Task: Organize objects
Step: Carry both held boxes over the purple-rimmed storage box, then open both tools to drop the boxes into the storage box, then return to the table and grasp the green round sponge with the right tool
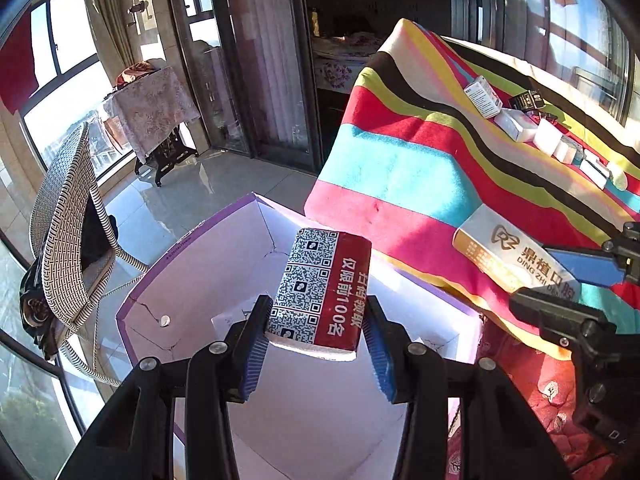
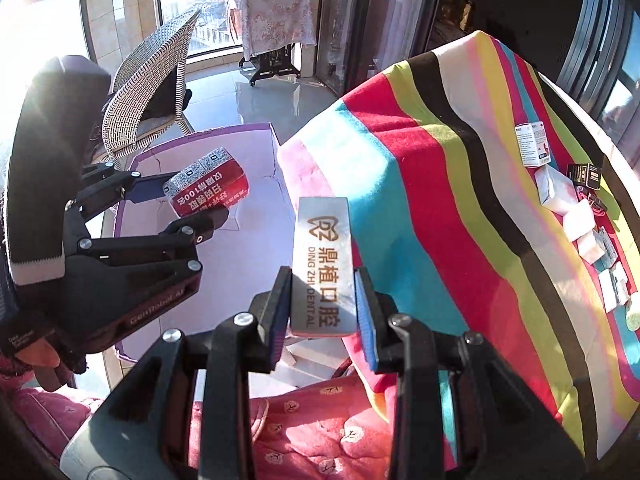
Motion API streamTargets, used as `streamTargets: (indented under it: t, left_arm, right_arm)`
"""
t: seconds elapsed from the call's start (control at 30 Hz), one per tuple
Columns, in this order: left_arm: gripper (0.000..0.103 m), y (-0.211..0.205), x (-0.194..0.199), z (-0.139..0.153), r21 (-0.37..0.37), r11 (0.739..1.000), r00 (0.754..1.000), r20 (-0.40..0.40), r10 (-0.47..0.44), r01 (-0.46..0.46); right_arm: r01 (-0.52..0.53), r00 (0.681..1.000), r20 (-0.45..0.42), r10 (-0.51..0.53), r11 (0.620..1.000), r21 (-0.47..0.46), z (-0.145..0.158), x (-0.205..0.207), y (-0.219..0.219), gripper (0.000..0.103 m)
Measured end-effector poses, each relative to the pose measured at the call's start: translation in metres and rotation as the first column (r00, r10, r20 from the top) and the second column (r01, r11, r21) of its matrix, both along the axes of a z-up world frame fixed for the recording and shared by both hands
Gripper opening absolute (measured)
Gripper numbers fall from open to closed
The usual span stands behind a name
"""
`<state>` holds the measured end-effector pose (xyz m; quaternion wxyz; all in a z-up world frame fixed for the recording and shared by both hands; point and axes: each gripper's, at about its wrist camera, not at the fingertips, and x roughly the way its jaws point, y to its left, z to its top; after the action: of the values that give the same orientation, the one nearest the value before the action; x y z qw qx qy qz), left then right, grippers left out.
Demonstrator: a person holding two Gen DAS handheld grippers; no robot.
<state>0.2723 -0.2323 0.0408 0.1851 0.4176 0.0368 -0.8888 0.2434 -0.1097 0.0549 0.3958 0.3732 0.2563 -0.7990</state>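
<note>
left claw (image 1: 316,336) clamped on red tissue pack (image 1: 322,292), held above open purple-edged white box (image 1: 192,280). right claw (image 2: 323,312) closed on silver tissue pack (image 2: 323,268), hanging beside box, just off striped cloth (image 2: 440,200). small boxes (image 2: 534,144) farther along cloth.

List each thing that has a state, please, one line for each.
left gripper: shut on red QR packet, above the box
right gripper: shut on silver dental packet
purple box: open, cracked inside
</note>
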Motion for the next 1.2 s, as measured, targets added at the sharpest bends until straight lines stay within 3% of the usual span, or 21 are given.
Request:
streamTargets:
  t: [0.33,0.67,0.73,0.77,0.8,0.83,1.0,1.2]
  left_arm:
    - [0.046,-0.039,0.01,-0.016,0.034,0.994,0.994,0.025,0.102,-0.103]
    - [0.048,-0.057,0.017,-0.023,0.02,0.987,0.986,0.047,0.161,-0.163]
    - [0.058,-0.059,0.017,-0.022,0.009,0.982,0.98,0.055,0.19,-0.19]
    - [0.064,-0.06,0.016,-0.022,0.001,0.979,0.977,0.062,0.205,-0.205]
    - [0.077,-0.062,0.016,-0.021,-0.008,0.976,0.974,0.064,0.217,-0.217]
    - [0.084,-0.062,0.017,-0.02,-0.015,0.975,0.973,0.061,0.222,-0.221]
    - [0.084,-0.058,0.01,-0.015,-0.044,0.977,0.974,0.079,0.213,-0.21]
    - [0.084,-0.02,-0.019,-0.002,-0.017,0.996,0.994,0.074,0.085,-0.083]
  right_arm:
    - [-0.119,0.993,0.014,0.118,0.99,0.071,-0.023,0.016,-0.046,0.035]
    - [-0.188,0.981,0.054,0.184,0.98,0.068,-0.034,0.029,-0.061,0.035]
    - [-0.195,0.98,0.063,0.191,0.979,0.064,-0.036,0.031,-0.061,0.039]
    - [-0.193,0.98,0.063,0.189,0.98,0.057,-0.035,0.031,-0.059,0.047]
    - [-0.186,0.981,0.061,0.184,0.981,0.044,-0.034,0.031,-0.056,0.059]
    - [-0.178,0.982,0.061,0.176,0.984,0.026,-0.031,0.03,-0.052,0.063]
    - [-0.116,0.992,0.055,0.118,0.993,-0.029,-0.017,0.015,-0.029,0.068]
    - [0.053,0.998,0.045,-0.048,0.993,-0.108,0.004,-0.02,0.034,0.072]
